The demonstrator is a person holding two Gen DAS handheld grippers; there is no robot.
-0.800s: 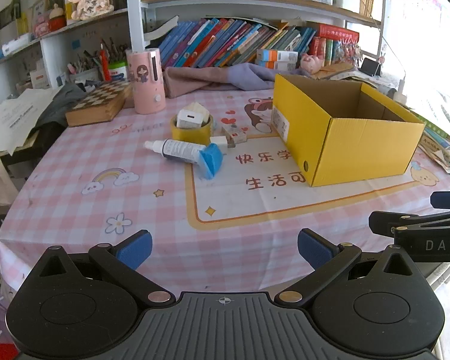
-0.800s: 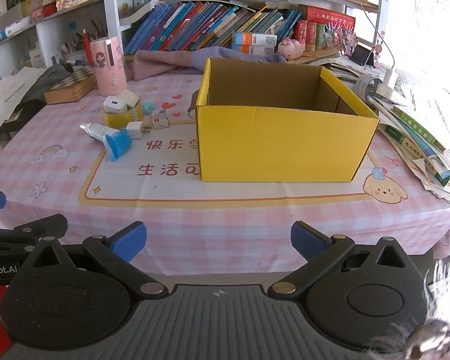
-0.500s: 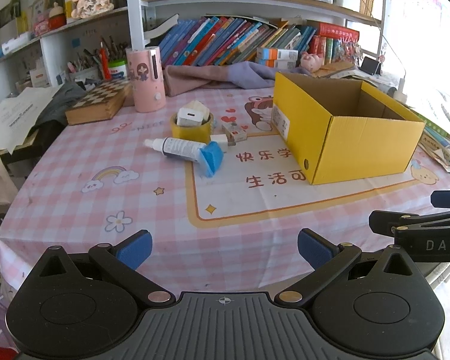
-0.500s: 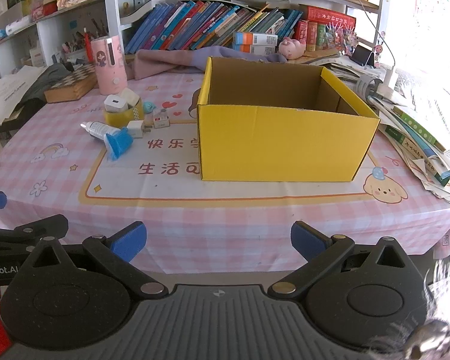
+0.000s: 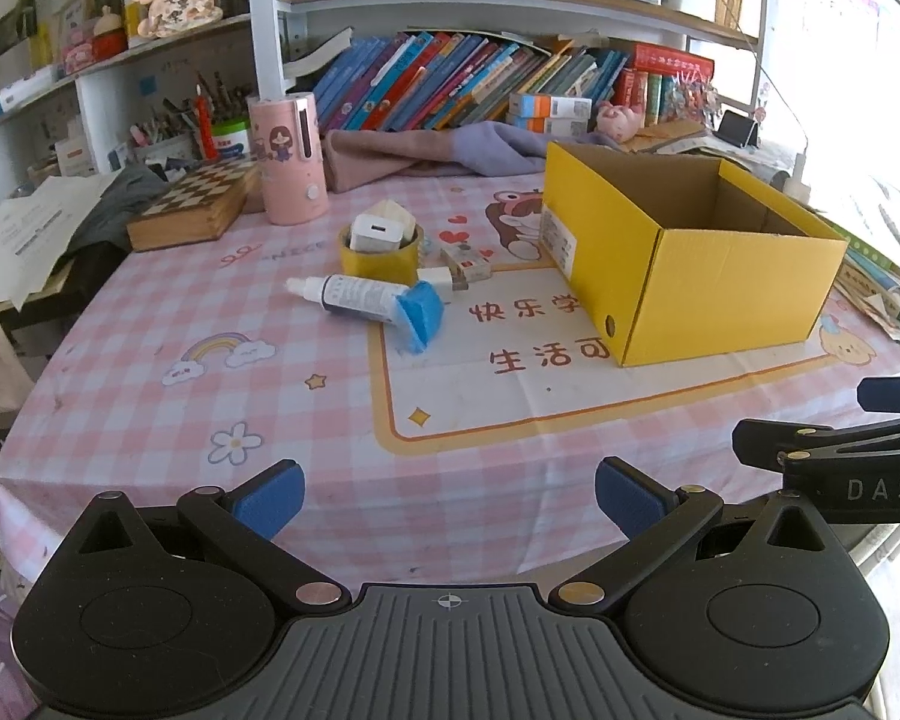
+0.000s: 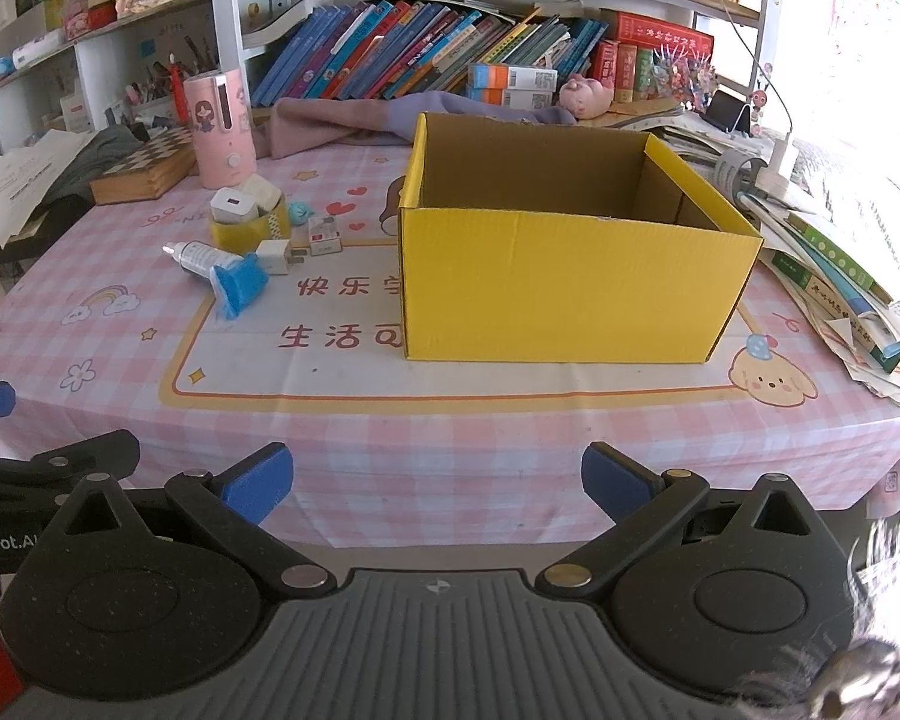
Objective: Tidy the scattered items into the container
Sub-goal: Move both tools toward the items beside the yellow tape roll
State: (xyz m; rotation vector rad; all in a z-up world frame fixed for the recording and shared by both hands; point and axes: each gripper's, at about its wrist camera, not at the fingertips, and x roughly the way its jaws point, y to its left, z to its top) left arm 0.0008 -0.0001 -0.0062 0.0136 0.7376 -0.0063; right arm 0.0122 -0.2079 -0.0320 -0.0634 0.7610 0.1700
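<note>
Both grippers, left gripper (image 5: 447, 495) and right gripper (image 6: 435, 480), hang tilted down over the table's near edge, jaws spread wide and empty. Right one's body reads "DAS", the left's "Robot.AI". Yellow box (image 6: 570, 282) stands right of the scattered tube (image 5: 363, 297), with "生活可" printed on the cloth between.

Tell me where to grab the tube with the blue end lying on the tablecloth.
Grip the tube across its round mid-body, coming from above with the open left tongs. It lies flat, and its flared blue end and narrow cap look harder to pinch.
</note>
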